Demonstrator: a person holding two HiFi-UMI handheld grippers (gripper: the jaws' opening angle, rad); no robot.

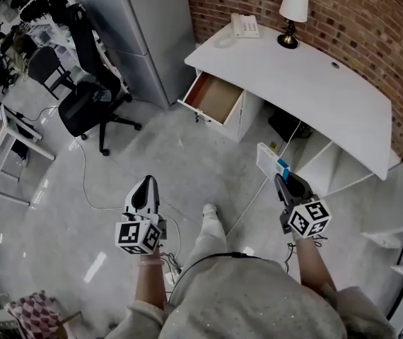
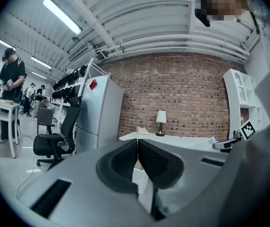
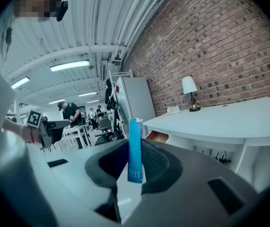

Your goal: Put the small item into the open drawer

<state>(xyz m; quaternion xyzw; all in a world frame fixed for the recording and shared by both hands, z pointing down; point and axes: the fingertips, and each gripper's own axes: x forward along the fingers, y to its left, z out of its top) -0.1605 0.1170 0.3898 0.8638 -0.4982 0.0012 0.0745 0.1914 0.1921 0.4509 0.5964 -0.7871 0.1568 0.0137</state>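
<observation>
Two grippers out ahead of the person, head view. Right gripper (image 1: 281, 183) is clamped on the small blue-and-white box (image 1: 271, 161), which stands upright on edge between the pads (blue edge faces that gripper's camera). Left gripper (image 1: 145, 183), at 9 o'clock of the right one, has its jaws together with nothing in them. Open drawer (image 1: 217, 97) under white desk (image 1: 307, 76), at 11 o'clock from the box, well apart. Phone (image 1: 244, 25) and lamp (image 1: 291, 16) on desk, 1 o'clock from drawer
</observation>
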